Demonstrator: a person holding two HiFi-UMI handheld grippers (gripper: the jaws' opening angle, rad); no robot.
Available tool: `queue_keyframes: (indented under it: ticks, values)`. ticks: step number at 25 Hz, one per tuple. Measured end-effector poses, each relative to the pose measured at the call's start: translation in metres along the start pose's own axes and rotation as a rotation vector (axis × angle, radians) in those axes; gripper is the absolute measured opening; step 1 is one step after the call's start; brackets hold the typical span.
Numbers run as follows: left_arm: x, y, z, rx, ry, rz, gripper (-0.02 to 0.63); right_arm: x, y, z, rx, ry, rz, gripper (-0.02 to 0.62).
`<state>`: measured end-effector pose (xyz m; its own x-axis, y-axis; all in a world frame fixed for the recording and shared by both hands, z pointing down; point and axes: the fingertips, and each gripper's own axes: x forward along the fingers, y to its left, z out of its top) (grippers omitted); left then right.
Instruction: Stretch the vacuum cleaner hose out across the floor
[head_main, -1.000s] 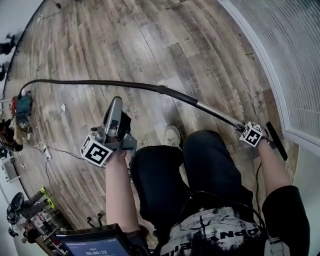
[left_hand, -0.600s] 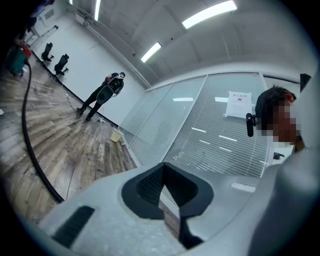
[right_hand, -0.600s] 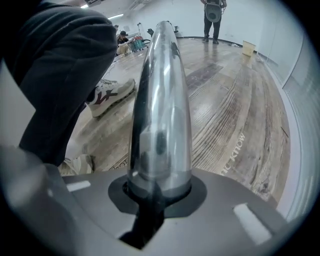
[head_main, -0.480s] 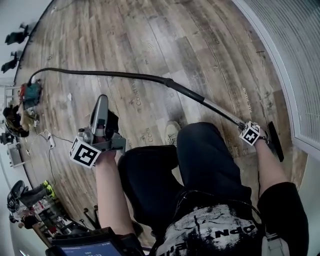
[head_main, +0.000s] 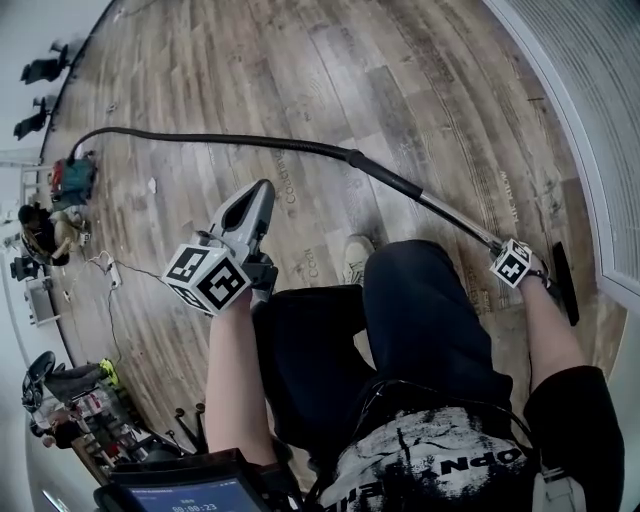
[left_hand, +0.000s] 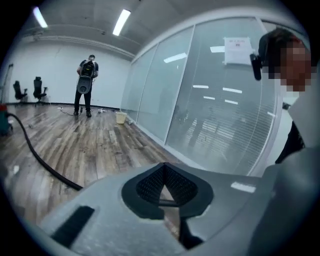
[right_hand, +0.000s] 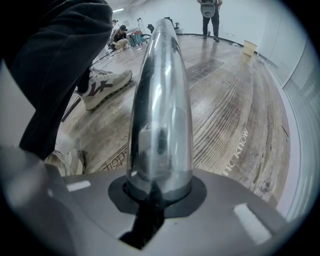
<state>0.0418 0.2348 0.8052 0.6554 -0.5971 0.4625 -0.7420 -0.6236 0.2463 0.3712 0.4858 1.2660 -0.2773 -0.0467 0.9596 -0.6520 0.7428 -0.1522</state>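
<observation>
The black vacuum hose (head_main: 200, 141) runs from the vacuum cleaner (head_main: 75, 180) at the far left across the wood floor to a dark handle (head_main: 358, 162). From there a metal wand (head_main: 450, 215) slants down to the black floor nozzle (head_main: 565, 285). My right gripper (head_main: 503, 250) is shut on the wand's lower end; in the right gripper view the shiny wand (right_hand: 160, 100) stands up out of the right gripper (right_hand: 157, 187). My left gripper (head_main: 262, 192) hovers over the floor near my knee, shut and empty. From the left gripper (left_hand: 167, 187), the hose (left_hand: 45, 165) curves away at the left.
A glass wall with blinds (head_main: 600, 120) runs along the right. My shoe (head_main: 352, 258) stands just below the wand. Cables (head_main: 110, 270) and gear lie at the left edge, where a person (head_main: 40, 235) crouches. Another person (left_hand: 85, 85) stands far off near a bucket (left_hand: 120, 117).
My left gripper has rolled and tipped, so its marker cube now faces up, and its tip has shifted right. The right gripper stays on the wand's end, slightly lower.
</observation>
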Motion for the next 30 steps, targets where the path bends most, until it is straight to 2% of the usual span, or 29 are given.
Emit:
queue_keyframes:
  ticks: [1,3,5,7,9,13,21,22,24,30]
  values:
    - [0.007,-0.004,-0.007,0.069,0.066,0.025,0.000,0.001,0.000,0.000,-0.004,0.002,-0.004,0.056]
    - [0.021,-0.018,-0.023,0.264,0.217,0.072,0.000,0.002,0.002,0.001,-0.014,0.004,-0.013,0.057]
    - [0.038,-0.043,-0.039,0.459,0.342,0.069,0.000,0.003,0.006,0.002,-0.019,0.009,-0.016,0.058]
    - [0.054,-0.070,-0.053,0.578,0.408,0.023,0.000,0.005,0.012,0.000,-0.027,0.024,-0.009,0.063]
    - [0.065,-0.092,-0.063,0.637,0.431,-0.026,0.000,0.008,0.019,-0.002,-0.044,0.041,0.000,0.069]
    - [0.075,-0.116,-0.076,0.678,0.454,-0.092,0.000,0.012,0.030,-0.003,-0.071,0.063,0.002,0.077]
    - [0.081,-0.123,-0.093,0.707,0.496,-0.143,0.000,0.018,0.042,-0.007,-0.071,0.102,0.040,0.103]
    - [0.081,-0.122,-0.094,0.703,0.496,-0.143,0.000,0.018,0.042,-0.008,-0.074,0.115,0.050,0.112]
    - [0.083,-0.120,-0.094,0.685,0.494,-0.146,0.000,0.017,0.043,-0.010,-0.087,0.141,0.072,0.171]
    - [0.087,-0.109,-0.099,0.651,0.500,-0.147,0.000,0.006,0.050,-0.014,-0.189,0.208,0.158,0.223]
